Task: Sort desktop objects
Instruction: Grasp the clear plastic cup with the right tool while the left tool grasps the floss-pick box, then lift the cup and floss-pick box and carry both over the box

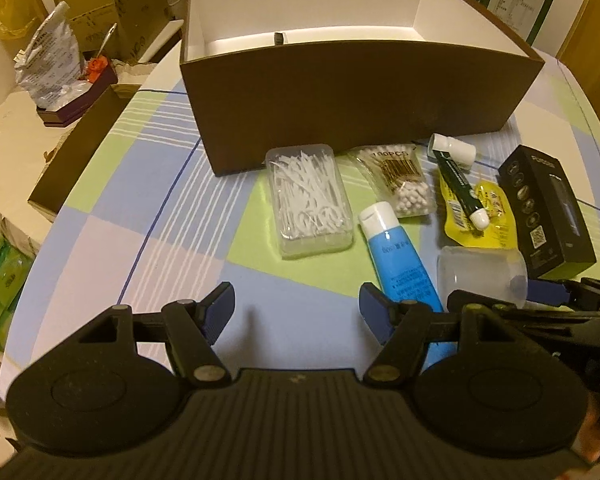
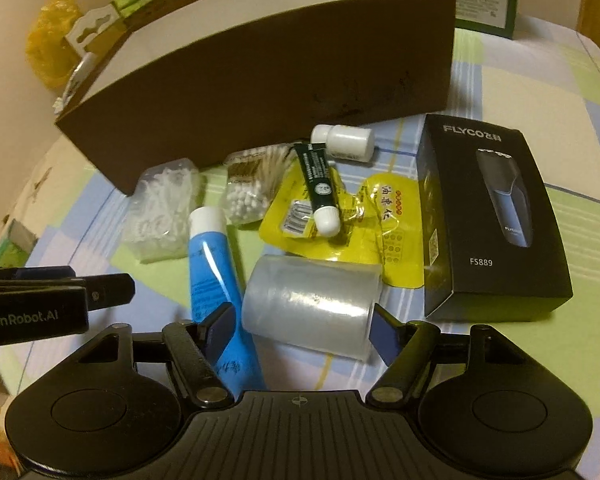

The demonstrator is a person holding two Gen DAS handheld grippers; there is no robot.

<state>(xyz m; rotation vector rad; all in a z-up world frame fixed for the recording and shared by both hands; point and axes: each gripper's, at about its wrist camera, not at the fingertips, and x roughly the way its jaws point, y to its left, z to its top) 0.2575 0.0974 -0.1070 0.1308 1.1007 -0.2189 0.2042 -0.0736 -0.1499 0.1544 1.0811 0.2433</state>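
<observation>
A clear plastic cup (image 2: 308, 304) lies on its side on the checked tablecloth, between the fingers of my right gripper (image 2: 302, 328). The pads flank it closely and a thin gap shows at the left one, so the gripper is open. My left gripper (image 1: 296, 304) hangs open and empty over bare cloth, just left of a blue tube (image 1: 396, 252). Beyond are a floss-pick case (image 1: 308, 200), a cotton-swab bag (image 1: 400, 180), a green tube (image 1: 458, 188) on a yellow pouch (image 1: 496, 224), a white bottle (image 1: 454, 148) and a black shaver box (image 2: 488, 216).
A large brown box (image 1: 360, 92) with a white inside stands open behind the objects, one small dark item at its bottom. Its lid (image 1: 80, 152) lies at the left table edge. Cartons and bags crowd the far left. The left gripper's body (image 2: 60, 300) reaches into the right wrist view.
</observation>
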